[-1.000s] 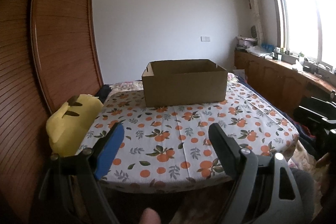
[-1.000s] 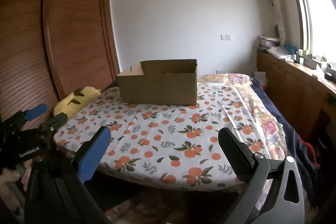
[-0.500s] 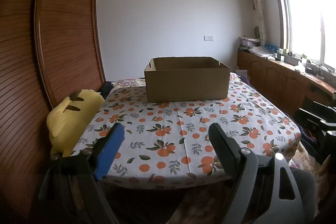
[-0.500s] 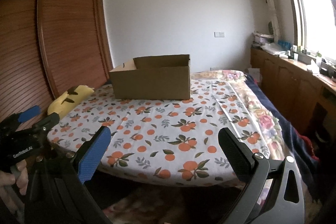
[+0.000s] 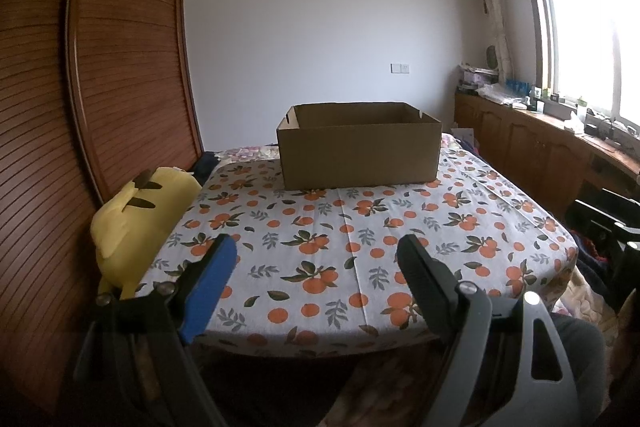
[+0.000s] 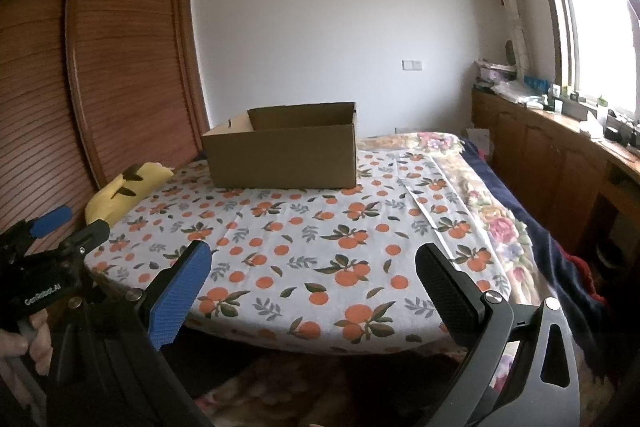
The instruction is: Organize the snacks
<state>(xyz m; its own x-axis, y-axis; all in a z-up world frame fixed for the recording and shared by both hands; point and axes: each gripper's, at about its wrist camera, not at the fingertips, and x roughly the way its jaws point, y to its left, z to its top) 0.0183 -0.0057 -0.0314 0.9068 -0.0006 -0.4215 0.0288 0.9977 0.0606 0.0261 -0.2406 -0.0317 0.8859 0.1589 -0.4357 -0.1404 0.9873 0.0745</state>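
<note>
An open brown cardboard box [image 5: 358,153] stands at the far side of a table covered in an orange-fruit cloth [image 5: 360,227]; it also shows in the right wrist view [image 6: 284,155]. No snacks are visible; the box's inside is hidden. My left gripper [image 5: 316,251] is open and empty, held before the table's near edge. My right gripper [image 6: 314,259] is open and empty, also before the near edge. The left gripper shows at the left of the right wrist view [image 6: 60,233].
A yellow plush toy [image 5: 140,211] lies at the table's left edge by a wooden slatted wardrobe [image 5: 100,87]. Wooden cabinets with clutter [image 5: 560,139] run under the window at right. A floral quilt [image 6: 500,219] lies right of the cloth.
Both grippers have dropped lower and tilted up, so the table and box sit lower and flatter in view. Both stay open and empty.
</note>
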